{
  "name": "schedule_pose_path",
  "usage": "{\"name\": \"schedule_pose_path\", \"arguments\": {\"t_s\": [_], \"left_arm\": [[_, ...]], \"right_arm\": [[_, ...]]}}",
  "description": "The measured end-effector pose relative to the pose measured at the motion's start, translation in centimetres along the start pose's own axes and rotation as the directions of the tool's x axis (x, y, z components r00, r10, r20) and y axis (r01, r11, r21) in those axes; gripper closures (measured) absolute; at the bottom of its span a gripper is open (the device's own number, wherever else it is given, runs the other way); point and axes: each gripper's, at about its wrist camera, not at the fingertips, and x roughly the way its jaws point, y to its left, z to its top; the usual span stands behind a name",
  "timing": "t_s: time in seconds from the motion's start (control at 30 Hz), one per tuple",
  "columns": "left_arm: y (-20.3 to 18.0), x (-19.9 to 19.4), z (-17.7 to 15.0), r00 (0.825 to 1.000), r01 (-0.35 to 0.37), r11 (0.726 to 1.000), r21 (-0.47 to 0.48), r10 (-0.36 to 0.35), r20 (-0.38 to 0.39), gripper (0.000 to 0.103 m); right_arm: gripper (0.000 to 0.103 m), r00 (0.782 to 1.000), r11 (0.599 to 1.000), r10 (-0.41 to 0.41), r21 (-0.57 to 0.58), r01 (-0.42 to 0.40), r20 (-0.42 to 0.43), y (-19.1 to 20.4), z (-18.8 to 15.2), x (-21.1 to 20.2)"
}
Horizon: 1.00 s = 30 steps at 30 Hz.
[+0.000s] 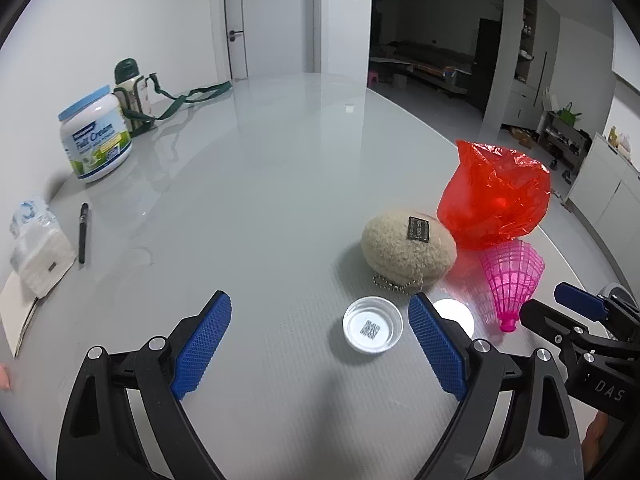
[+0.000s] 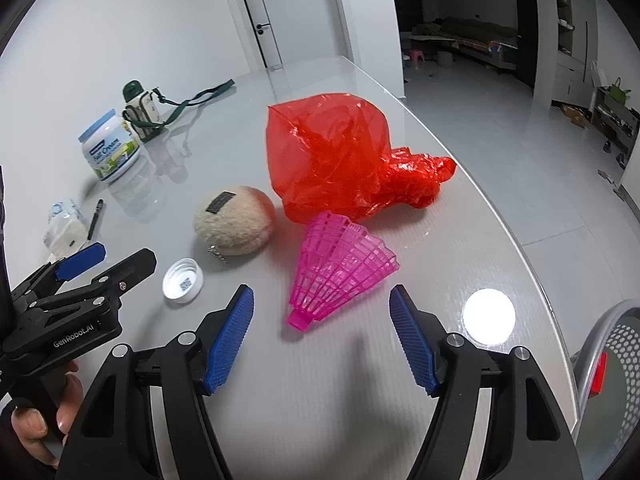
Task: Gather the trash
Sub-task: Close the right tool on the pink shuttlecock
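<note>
Both grippers hovering open over the trash on the grey table (image 1: 280, 160)

The left gripper (image 1: 320, 312) is standing jaws apart, a white cap (image 1: 373, 329) between its tips; the right gripper (image 2: 322, 300) is gaping around a pink shuttlecock (image 2: 340, 268) — neither touching. Beyond, a fuzzy ball (image 2: 234, 224) and red plastic bag (image 2: 332, 160) are crowding in — a mesh bin (image 2: 616, 360) is waiting at the table's right edge.

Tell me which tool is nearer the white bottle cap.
Left. The left tool hovers open right over the white bottle cap, which lies between its fingers. The right tool is off to the cap's right, open around the pink shuttlecock.
</note>
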Motion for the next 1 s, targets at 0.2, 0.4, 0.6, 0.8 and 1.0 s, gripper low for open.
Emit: {"name": "schedule_pose_path", "arguments": {"t_s": [0.2, 0.4, 0.6, 0.8, 1.0], "left_arm": [[0.4, 0.7, -0.3, 1.0, 0.015, 1.0, 0.001, -0.015, -0.01, 0.014], [1.1, 0.8, -0.5, 1.0, 0.01, 1.0, -0.011, -0.01, -0.008, 0.014], [0.9, 1.5, -0.9, 1.0, 0.007, 1.0, -0.001, -0.007, -0.03, 0.014], [0.8, 1.6, -1.1, 0.999, 0.005, 1.0, 0.009, -0.005, -0.032, 0.014], [0.6, 1.5, -1.2, 0.999, 0.015, 1.0, 0.008, -0.015, -0.035, 0.013]], "right_arm": [[0.035, 1.0, 0.999, -0.023, 0.023, 0.023, -0.011, 0.2, 0.5, 0.9], [0.036, 0.997, 0.997, -0.071, 0.038, 0.071, -0.021, 0.7, 1.0, 2.1], [0.036, 0.992, 0.992, -0.113, 0.045, 0.115, -0.049, 0.6, 1.3, 3.5], [0.036, 0.991, 0.99, -0.127, 0.057, 0.129, -0.043, 0.2, 1.2, 4.0], [0.056, 0.993, 0.993, -0.112, 0.041, 0.114, -0.044, 0.3, 0.7, 3.8]]}}
